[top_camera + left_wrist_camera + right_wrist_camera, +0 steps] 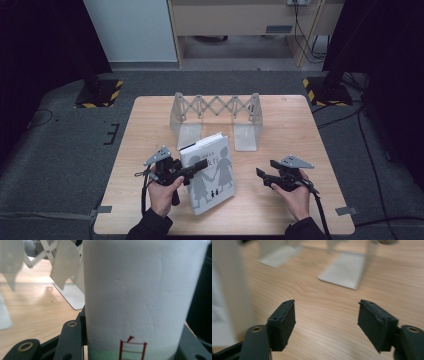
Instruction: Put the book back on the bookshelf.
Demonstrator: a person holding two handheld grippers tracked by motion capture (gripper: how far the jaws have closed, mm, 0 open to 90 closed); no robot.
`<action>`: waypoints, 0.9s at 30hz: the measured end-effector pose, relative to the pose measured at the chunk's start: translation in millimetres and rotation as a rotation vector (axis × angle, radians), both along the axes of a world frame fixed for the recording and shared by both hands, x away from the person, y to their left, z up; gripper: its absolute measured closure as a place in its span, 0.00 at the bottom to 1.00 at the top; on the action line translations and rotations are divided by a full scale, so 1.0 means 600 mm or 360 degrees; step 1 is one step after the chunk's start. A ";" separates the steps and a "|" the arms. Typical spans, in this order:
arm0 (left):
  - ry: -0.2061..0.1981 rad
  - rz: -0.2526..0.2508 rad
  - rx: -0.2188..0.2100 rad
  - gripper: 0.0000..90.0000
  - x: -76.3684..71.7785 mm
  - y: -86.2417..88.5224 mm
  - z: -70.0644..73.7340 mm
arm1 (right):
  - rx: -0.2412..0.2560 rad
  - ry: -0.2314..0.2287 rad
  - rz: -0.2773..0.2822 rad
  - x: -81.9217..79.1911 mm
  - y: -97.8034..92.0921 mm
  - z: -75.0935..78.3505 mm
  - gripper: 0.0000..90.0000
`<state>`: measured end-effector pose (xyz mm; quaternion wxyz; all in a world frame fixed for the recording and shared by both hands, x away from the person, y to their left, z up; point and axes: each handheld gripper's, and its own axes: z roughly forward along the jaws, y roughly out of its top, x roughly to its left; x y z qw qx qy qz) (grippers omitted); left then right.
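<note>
Your left gripper is clamped on the book, jaws pinching it at the spine edge. In the left gripper view the white spine sits right between the black jaws, with a bit of red lettering low on it. From the high view the book sits near the middle of the desk, front cover facing up with grey silhouettes of figures holding hands, and it looks tipped up a little on your left side, though how far off the wood it is I can't tell.

Your right gripper is well apart from the book, off to its right, held low over the desk in your right hand. Its jaws stand wide apart with nothing between them, just bare wood grain in the right gripper view.

Behind the book, toward the far edge, there's the grey expanding book rack with its scissor lattice and flat foot plates. The near foot plate is just beside the book's top corner.
</note>
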<state>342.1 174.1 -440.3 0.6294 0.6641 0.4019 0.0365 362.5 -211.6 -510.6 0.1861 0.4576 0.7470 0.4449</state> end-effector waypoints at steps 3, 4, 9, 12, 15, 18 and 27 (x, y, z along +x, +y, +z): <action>-0.0026 0.0038 0.0046 0.58 -0.002 0.007 0.009 | -0.0115 0.0048 -0.0040 0.006 -0.009 -0.010 0.30; -0.0033 0.0048 0.0057 0.58 -0.003 0.010 0.011 | -0.0139 0.0053 -0.0049 0.007 -0.012 -0.012 0.29; -0.0075 0.0104 0.0126 0.58 -0.005 0.021 0.022 | -0.0222 0.0076 -0.0111 0.011 -0.028 -0.016 0.28; -0.0101 0.0142 0.0170 0.58 -0.006 0.026 0.029 | -0.0276 0.0090 -0.0159 0.014 -0.045 -0.022 0.27; -0.0122 0.0180 0.0199 0.58 -0.007 0.031 0.035 | -0.0282 0.0117 -0.0185 0.015 -0.051 -0.027 0.26; -0.0138 0.0212 0.0192 0.58 -0.006 0.041 0.044 | -0.0334 0.0136 -0.0207 0.016 -0.060 -0.033 0.24; -0.0208 0.0358 0.0232 0.58 0.002 0.072 0.068 | -0.0317 0.0178 -0.0245 0.024 -0.070 -0.045 0.16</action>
